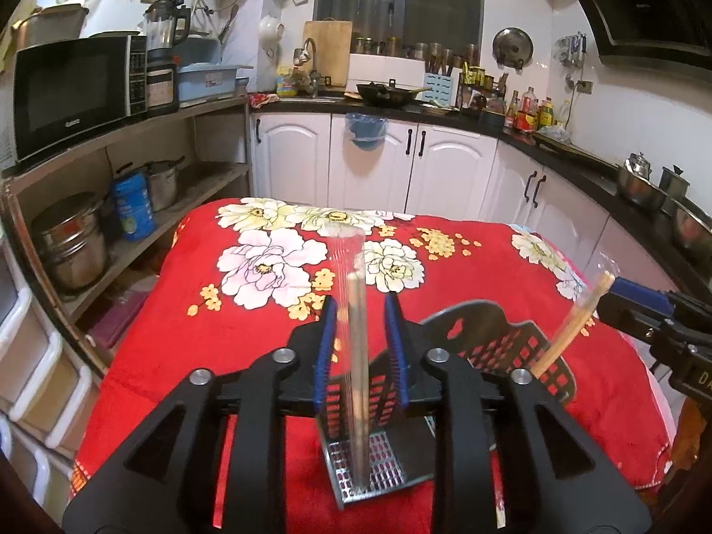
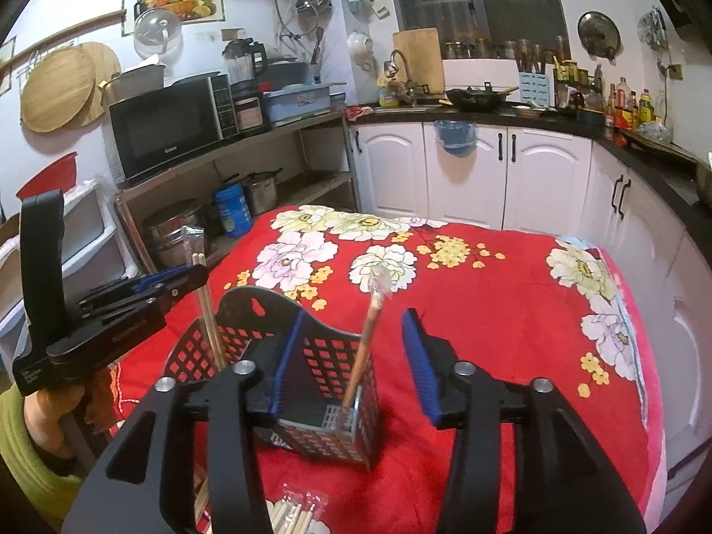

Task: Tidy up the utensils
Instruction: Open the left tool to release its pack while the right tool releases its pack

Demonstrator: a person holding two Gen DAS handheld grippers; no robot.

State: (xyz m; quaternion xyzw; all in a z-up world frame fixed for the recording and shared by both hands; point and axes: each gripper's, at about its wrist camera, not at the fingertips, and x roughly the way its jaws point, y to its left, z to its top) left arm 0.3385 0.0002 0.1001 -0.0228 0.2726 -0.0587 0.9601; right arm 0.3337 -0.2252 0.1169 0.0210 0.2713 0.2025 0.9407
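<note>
Wrapped chopsticks (image 1: 356, 356) upright, black holder (image 2: 329, 382)

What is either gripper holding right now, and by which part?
Nothing. The left gripper and right gripper both stand open around wrapped chopsticks already standing in the black holder, pads clear of them.

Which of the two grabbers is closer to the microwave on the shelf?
Left. The left gripper is on the microwave's side of the black holder; the right gripper is on the holder's far side.
</note>
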